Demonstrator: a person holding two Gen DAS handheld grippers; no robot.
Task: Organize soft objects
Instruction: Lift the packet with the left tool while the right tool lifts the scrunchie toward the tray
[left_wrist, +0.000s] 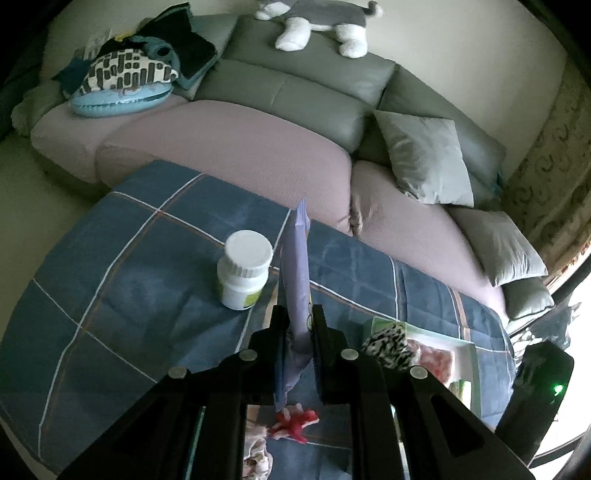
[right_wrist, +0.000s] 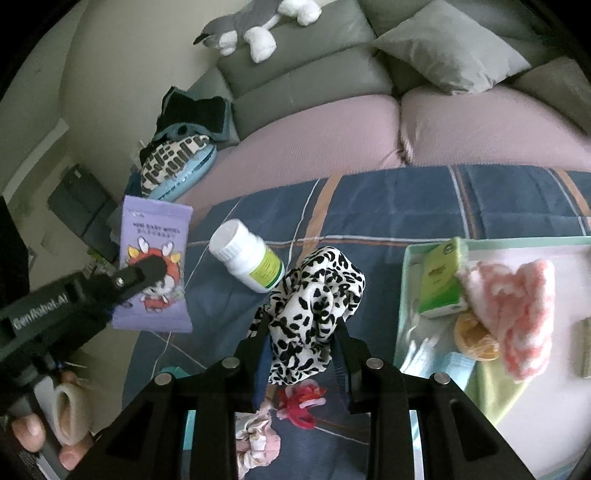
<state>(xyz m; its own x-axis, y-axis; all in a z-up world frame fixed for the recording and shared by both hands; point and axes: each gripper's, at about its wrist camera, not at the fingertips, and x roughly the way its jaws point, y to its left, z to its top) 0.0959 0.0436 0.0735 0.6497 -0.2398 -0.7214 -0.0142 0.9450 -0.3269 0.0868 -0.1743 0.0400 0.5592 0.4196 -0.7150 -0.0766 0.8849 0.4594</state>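
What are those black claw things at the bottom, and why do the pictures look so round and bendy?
A person holds a black pinching tool in each hand, with a wide-eyed camera on each, which bends the pictures. One picture looks along the left tool, the other along the right tool. The left tool is shut on a purple packet; the right tool is shut on a black-and-white spotted cloth. Below is a blue checked blanket in front of a sofa. On it lie a white bottle, a red-and-pink scrunchie and a tray with more things.
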